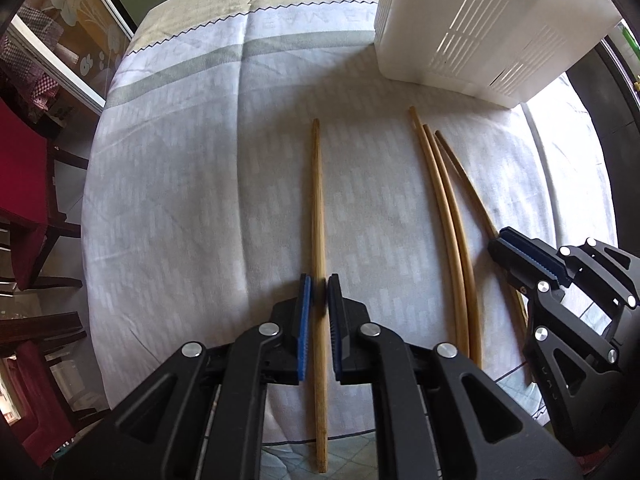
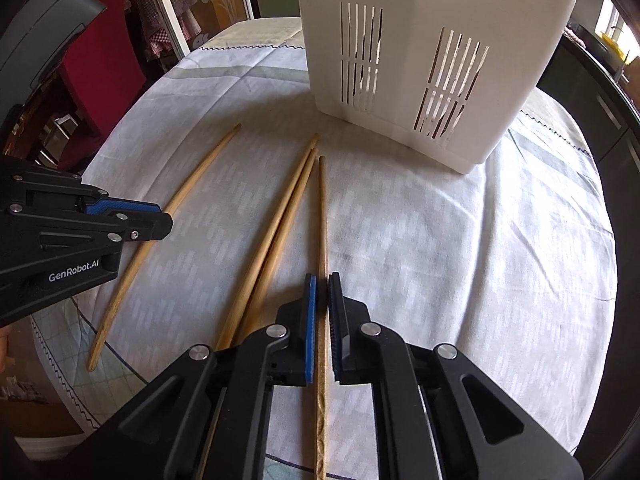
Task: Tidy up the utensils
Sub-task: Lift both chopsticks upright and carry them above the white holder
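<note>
Left wrist | four chopsticks | one holder | left claw, right claw each grip one

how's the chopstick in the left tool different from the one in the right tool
The left tool straddles a smooth, pale chopstick lying alone, well apart from the others. The right tool straddles a darker chopstick with a patterned, textured handle end, lying right beside the pair of chopsticks. Both are wooden, lie flat on the tablecloth and point toward the white utensil holder.
</note>
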Available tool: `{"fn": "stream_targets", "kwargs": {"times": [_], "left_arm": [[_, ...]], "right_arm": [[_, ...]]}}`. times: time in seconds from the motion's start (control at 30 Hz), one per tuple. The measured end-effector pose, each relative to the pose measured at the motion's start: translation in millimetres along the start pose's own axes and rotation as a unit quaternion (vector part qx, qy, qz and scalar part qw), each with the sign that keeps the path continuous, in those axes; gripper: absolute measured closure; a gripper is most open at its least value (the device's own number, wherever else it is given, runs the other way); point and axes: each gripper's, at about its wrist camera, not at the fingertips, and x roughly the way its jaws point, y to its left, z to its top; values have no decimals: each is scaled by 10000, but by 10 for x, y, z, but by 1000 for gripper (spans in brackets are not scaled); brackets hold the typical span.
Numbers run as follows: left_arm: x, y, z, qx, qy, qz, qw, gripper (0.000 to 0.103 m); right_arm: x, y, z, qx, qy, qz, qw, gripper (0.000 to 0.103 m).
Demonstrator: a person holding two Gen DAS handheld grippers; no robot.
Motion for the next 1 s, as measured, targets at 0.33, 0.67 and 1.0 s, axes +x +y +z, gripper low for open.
{"fn": "stream_targets", "kwargs": {"times": [0.33,0.67,1.0], "left_arm": [[-148,-91,34,-35,-233,-72,9997,96],[-866,12,-144,-74,-1293,-332,9910,96],[-1344,30,-697,-18,-2324,-541,9711,96]], "right_arm": [[-254,-222,-90,300,-226,314,9988,96],[-919,-472,-267,656,-1036,550,9909,96],[-1550,-612,-658,788,-2057,375,9747,96]]}}
